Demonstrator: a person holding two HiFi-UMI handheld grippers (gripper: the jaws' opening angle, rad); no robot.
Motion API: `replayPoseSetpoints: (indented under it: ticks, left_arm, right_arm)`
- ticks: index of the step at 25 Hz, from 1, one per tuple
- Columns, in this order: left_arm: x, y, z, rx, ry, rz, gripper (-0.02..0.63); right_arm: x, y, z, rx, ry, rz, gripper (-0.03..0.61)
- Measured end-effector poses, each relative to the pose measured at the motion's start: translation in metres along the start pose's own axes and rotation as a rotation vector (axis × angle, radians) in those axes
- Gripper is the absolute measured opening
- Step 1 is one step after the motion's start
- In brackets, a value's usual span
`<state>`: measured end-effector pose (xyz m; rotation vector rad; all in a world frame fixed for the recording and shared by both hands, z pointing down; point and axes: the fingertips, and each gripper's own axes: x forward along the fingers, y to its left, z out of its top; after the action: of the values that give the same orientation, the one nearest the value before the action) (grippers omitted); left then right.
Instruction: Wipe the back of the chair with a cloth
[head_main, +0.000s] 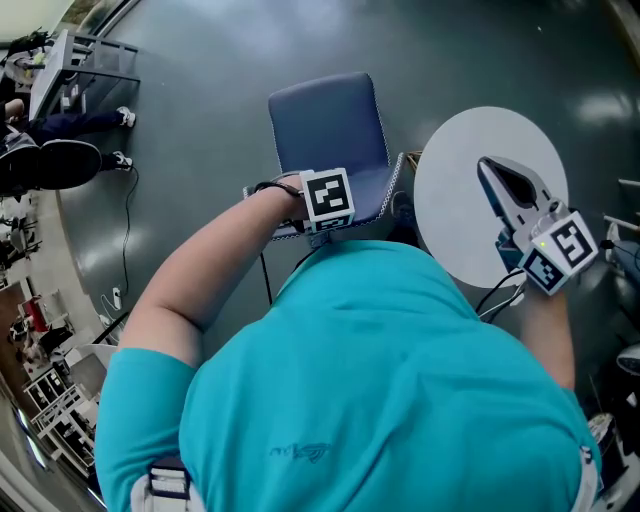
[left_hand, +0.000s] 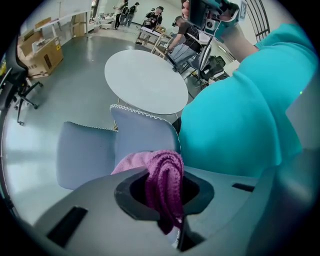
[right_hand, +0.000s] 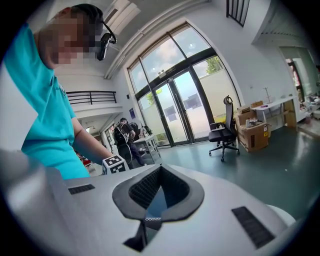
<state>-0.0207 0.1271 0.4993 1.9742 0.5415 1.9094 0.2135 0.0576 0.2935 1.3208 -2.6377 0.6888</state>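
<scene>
The blue-grey chair stands on the floor in front of me, its backrest nearest to me and its seat beyond. My left gripper is shut on a bunched magenta cloth right at the backrest. In the head view only its marker cube shows at the backrest's top; the jaws are hidden below. My right gripper hangs over the round white table, shut with nothing in it, and in its own view it points up into the room.
A round white table stands right of the chair, almost touching it. A black office chair and cardboard boxes stand by the glass doors. People sit at desks far left. A cable runs across the dark floor.
</scene>
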Motion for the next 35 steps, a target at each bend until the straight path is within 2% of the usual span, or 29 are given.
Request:
replayPoseSetpoints:
  ticks: [5, 13, 19, 23, 26, 29, 32, 35]
  left_arm:
    - [0.006, 0.005, 0.025, 0.027, 0.007, 0.000, 0.058]
    - [0.011, 0.008, 0.063, 0.060, -0.025, -0.013, 0.058]
    - [0.011, 0.015, 0.103, -0.001, -0.158, -0.039, 0.058]
    - [-0.031, 0.039, 0.103, -0.060, -0.246, 0.024, 0.058]
    - [-0.060, 0.069, 0.065, -0.134, -0.255, 0.108, 0.058]
    - [-0.071, 0.100, -0.003, -0.202, -0.202, 0.203, 0.058]
    - [-0.068, 0.121, -0.081, -0.234, -0.083, 0.279, 0.058]
    - [-0.052, 0.135, -0.156, -0.226, 0.052, 0.322, 0.058]
  right_arm:
    - [-0.011, -0.011, -0.005, 0.007, -0.011, -0.018, -0.009]
    - [-0.024, -0.020, -0.010, 0.027, -0.016, -0.048, -0.009]
    - [-0.021, -0.029, -0.011, 0.036, -0.014, -0.048, -0.009]
    - [-0.009, -0.029, 0.003, 0.023, -0.007, -0.018, -0.009]
    - [0.009, -0.022, 0.007, 0.010, 0.000, 0.015, -0.009]
    - [0.039, -0.006, 0.009, -0.001, 0.013, 0.060, -0.009]
    - [0.068, 0.011, 0.008, -0.006, 0.036, 0.098, -0.009]
    - [0.098, 0.027, 0.005, -0.004, 0.060, 0.119, -0.009]
